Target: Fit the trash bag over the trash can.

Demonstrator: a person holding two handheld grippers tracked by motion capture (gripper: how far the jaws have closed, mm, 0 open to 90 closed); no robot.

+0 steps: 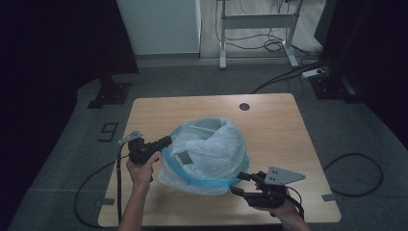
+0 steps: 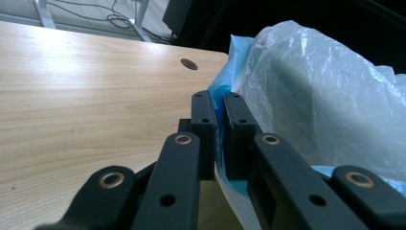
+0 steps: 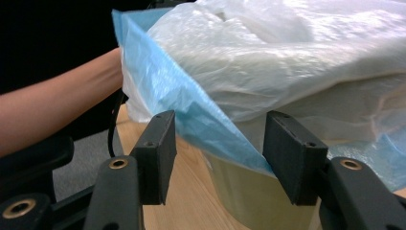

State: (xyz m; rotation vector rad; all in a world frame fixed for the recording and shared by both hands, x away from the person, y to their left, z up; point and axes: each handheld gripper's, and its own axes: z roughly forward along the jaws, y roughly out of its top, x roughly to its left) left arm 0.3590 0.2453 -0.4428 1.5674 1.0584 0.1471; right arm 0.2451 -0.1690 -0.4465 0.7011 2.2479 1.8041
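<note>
A translucent white plastic bag with a blue band along its rim is draped over a pale bin in the middle of the wooden table. My left gripper is at the bag's left side. In the left gripper view it is shut on the blue rim. My right gripper sits at the bag's front right. In the right gripper view it is open, and the blue band runs between the jaws without the pads pressing on it.
A round cable hole lies near the table's far edge. The person's left forearm reaches in beyond the bag. On the floor behind the table are cables and desk legs. Bare tabletop lies left of the bag.
</note>
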